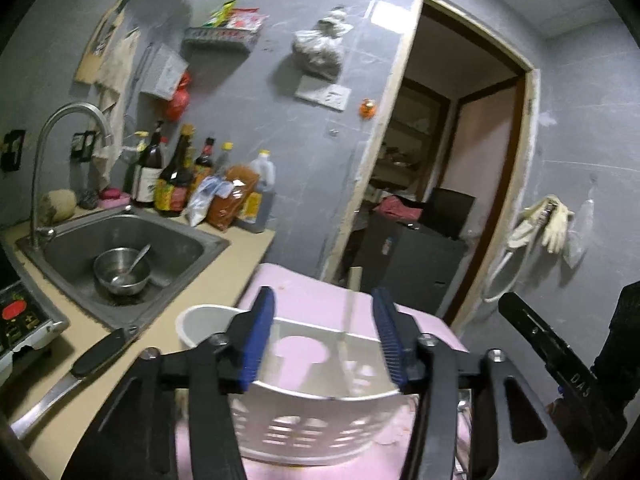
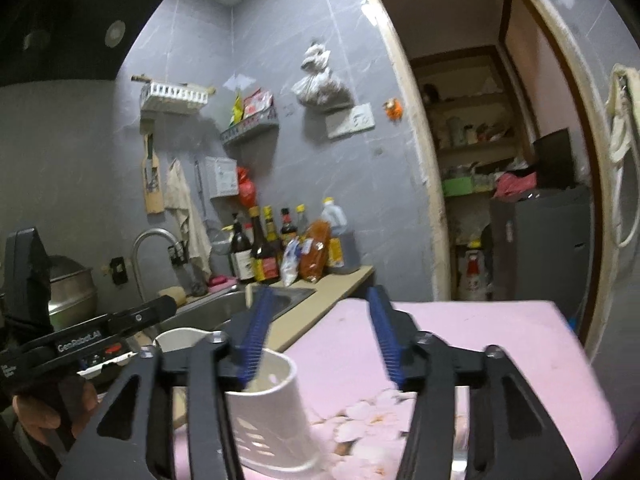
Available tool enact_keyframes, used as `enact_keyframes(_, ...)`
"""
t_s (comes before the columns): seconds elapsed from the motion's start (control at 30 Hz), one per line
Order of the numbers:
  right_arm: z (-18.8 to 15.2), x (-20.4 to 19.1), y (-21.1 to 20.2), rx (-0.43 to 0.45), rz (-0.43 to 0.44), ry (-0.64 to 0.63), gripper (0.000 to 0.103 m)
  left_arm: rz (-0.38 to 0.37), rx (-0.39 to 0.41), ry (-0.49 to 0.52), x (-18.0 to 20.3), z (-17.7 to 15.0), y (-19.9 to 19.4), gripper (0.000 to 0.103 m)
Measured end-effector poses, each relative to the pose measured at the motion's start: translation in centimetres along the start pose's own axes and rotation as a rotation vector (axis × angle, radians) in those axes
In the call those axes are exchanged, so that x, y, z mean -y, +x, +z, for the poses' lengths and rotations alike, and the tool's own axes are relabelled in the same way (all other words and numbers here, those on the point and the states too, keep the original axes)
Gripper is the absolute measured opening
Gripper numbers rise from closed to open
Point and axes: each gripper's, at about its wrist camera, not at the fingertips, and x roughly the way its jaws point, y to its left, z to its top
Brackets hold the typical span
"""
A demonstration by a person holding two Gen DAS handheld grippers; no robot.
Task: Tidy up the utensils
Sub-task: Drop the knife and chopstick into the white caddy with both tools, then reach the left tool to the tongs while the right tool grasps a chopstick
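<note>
A white perforated utensil holder point(image 1: 312, 420) stands on a pink cloth-covered surface point(image 1: 312, 292); its inside looks empty. My left gripper point(image 1: 326, 336) is open, its blue pads spread either side of the holder's rim, not gripping. A knife point(image 1: 76, 368) with a black handle lies on the counter to the left. A spoon point(image 1: 134, 264) rests in a steel bowl point(image 1: 120, 272) in the sink point(image 1: 208, 240). In the right wrist view my right gripper point(image 2: 320, 340) is open and empty above the holder point(image 2: 272, 416) and pink surface point(image 2: 480, 344).
Sauce bottles point(image 1: 172, 184) and packets stand behind the sink. A faucet point(image 1: 52, 152) arches over it. An induction cooker point(image 1: 20, 320) sits at the left edge. An open doorway point(image 1: 432, 184) is to the right. The left gripper body point(image 2: 80, 340) shows in the right wrist view.
</note>
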Motion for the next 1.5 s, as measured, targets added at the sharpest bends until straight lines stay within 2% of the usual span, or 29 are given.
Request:
enact_keyframes(0.03, 0.3, 0.3, -0.8, 0.009, -0.018, -0.009, 0.058, -0.013, 0.002, 0.004, 0.6, 0.0, -0.1, 0.055)
enact_keyframes(0.1, 0.9, 0.9, -2.6, 0.03, -0.05, -0.026, 0.074, -0.035, 0.0, 0.012, 1.8, 0.2, -0.1, 0.061)
enact_keyframes(0.27, 1.9, 2.3, -6.5, 0.061, -0.134, -0.077, 0.087, -0.096, 0.001, 0.061, 5.0, -0.3, -0.3, 0.083)
enact_keyframes(0.4, 2.2, 3.6, -9.4, 0.079, -0.202, -0.098, 0.1, -0.131, -0.016, 0.114, 7.5, -1.3, -0.2, 0.089)
enact_keyframes(0.47, 2.1, 4.2, -10.5, 0.084, -0.231, -0.106, 0.102, -0.144, -0.032, 0.139, 8.6, -2.0, -0.1, 0.091)
enact_keyframes(0.63, 1.2, 5.3, -12.7, 0.095, -0.301, -0.12, 0.103, -0.169, -0.074, 0.173, 10.7, -3.9, 0.5, 0.094)
enact_keyframes(0.8, -0.3, 6.6, -13.5, 0.055, -0.324, -0.106, 0.103, -0.185, -0.155, 0.195, 11.7, -5.9, 1.4, 0.095)
enact_keyframes(1.0, -1.9, 8.6, -12.8, -0.046, -0.346, -0.08, 0.103, -0.173, -0.283, 0.218, 12.5, -8.3, 3.3, 0.095)
enact_keyframes(1.3, -3.4, 11.3, -10.1, -0.244, -0.377, -0.019, 0.103, -0.161, -0.485, 0.236, 13.2, -11.8, 6.5, 0.095)
enact_keyframes(1.43, -4.1, 12.5, -8.9, -0.317, -0.372, 0.012, 0.098, -0.147, -0.572, 0.241, 13.3, -12.5, 8.2, 0.094)
enact_keyframes(1.5, -4.5, 12.9, -8.4, -0.352, -0.363, 0.022, 0.09, -0.139, -0.613, 0.231, 13.0, -12.8, 9.2, 0.094)
